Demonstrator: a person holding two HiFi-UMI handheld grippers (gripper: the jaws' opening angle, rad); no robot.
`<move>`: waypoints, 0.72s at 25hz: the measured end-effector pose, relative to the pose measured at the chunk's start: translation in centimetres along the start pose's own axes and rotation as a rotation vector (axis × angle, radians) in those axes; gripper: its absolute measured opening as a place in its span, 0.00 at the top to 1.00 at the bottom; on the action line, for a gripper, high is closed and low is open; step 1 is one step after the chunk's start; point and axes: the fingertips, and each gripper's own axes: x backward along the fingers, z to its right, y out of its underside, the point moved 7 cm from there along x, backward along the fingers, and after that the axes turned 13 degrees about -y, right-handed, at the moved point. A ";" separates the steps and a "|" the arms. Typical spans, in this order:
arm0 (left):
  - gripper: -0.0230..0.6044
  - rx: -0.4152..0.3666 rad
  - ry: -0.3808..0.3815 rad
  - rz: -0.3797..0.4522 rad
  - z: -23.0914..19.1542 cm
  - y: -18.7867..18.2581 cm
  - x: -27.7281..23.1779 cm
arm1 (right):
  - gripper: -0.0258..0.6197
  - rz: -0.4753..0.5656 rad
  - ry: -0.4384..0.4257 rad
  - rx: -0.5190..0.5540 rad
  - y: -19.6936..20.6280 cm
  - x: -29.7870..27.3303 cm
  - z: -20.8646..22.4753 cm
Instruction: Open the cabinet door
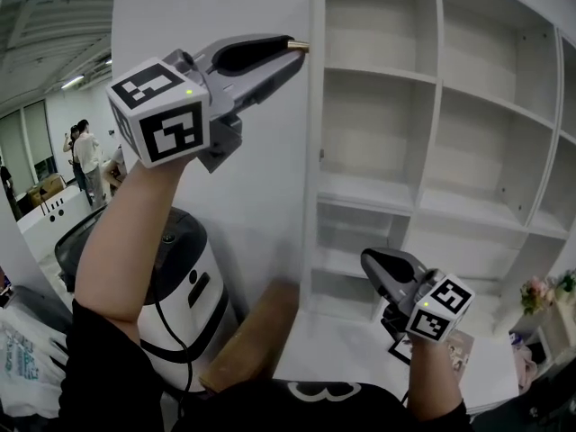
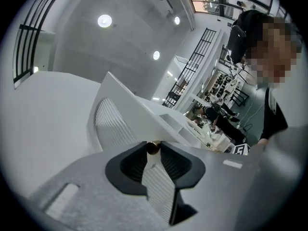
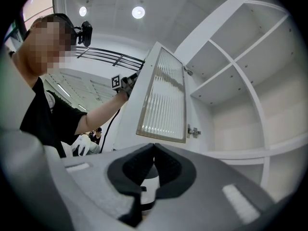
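The left gripper is clamped on the small brass knob at the free edge of the cabinet door, which stands swung out from the cabinet and its bare shelves. The right gripper hangs low before the bottom shelves, well apart from the door, its jaws pressed together on nothing. In the head view the jaw tips all but hide the knob, and the door's ribbed pane shows only in the gripper views.

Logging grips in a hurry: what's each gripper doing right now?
Left gripper: closed on the brass door knob.
Right gripper: closed, nothing held.
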 end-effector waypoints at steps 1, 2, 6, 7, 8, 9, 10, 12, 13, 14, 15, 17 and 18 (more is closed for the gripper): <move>0.81 0.002 -0.002 0.002 -0.5 0.1 0.6 | 0.96 -0.001 0.004 -0.001 0.3 -0.4 -0.4; 0.81 0.005 -0.004 0.007 -1.0 0.2 1.2 | 0.96 -0.003 0.009 -0.004 0.6 -0.8 -0.7; 0.81 0.019 -0.002 0.040 -2.8 0.9 3.0 | 0.96 -0.025 0.021 -0.012 1.5 -2.1 -1.6; 0.81 0.027 0.000 0.048 -3.3 1.2 3.1 | 0.96 -0.030 0.021 -0.012 1.6 -2.4 -1.6; 0.81 0.037 0.000 0.049 -3.7 1.4 3.2 | 0.96 -0.033 0.020 -0.009 1.5 -2.6 -1.6; 0.80 0.047 -0.001 0.046 -4.1 1.6 3.3 | 0.96 -0.035 0.019 -0.004 1.3 -2.8 -1.6; 0.80 0.055 -0.002 0.041 -4.3 1.8 3.4 | 0.96 -0.036 0.018 0.001 1.0 -2.8 -1.6; 0.80 0.057 -0.001 0.036 -4.7 1.9 3.4 | 0.96 -0.042 0.019 0.012 0.8 -2.7 -1.7; 0.81 0.051 -0.001 0.037 -4.7 1.9 3.4 | 0.96 -0.046 0.022 0.015 0.7 -2.6 -1.8; 0.81 0.042 -0.001 0.042 -4.7 1.8 3.4 | 0.96 -0.051 0.027 0.016 0.7 -2.4 -1.9; 0.81 0.035 -0.001 0.049 -4.6 1.7 3.3 | 0.96 -0.054 0.034 0.016 0.7 -2.2 -2.0; 0.80 0.026 -0.006 0.056 -4.5 1.6 3.4 | 0.96 -0.056 0.047 0.015 0.5 -1.8 -2.3; 0.80 0.026 -0.014 0.054 -4.4 1.6 3.4 | 0.96 -0.056 0.051 0.014 0.4 -1.7 -2.4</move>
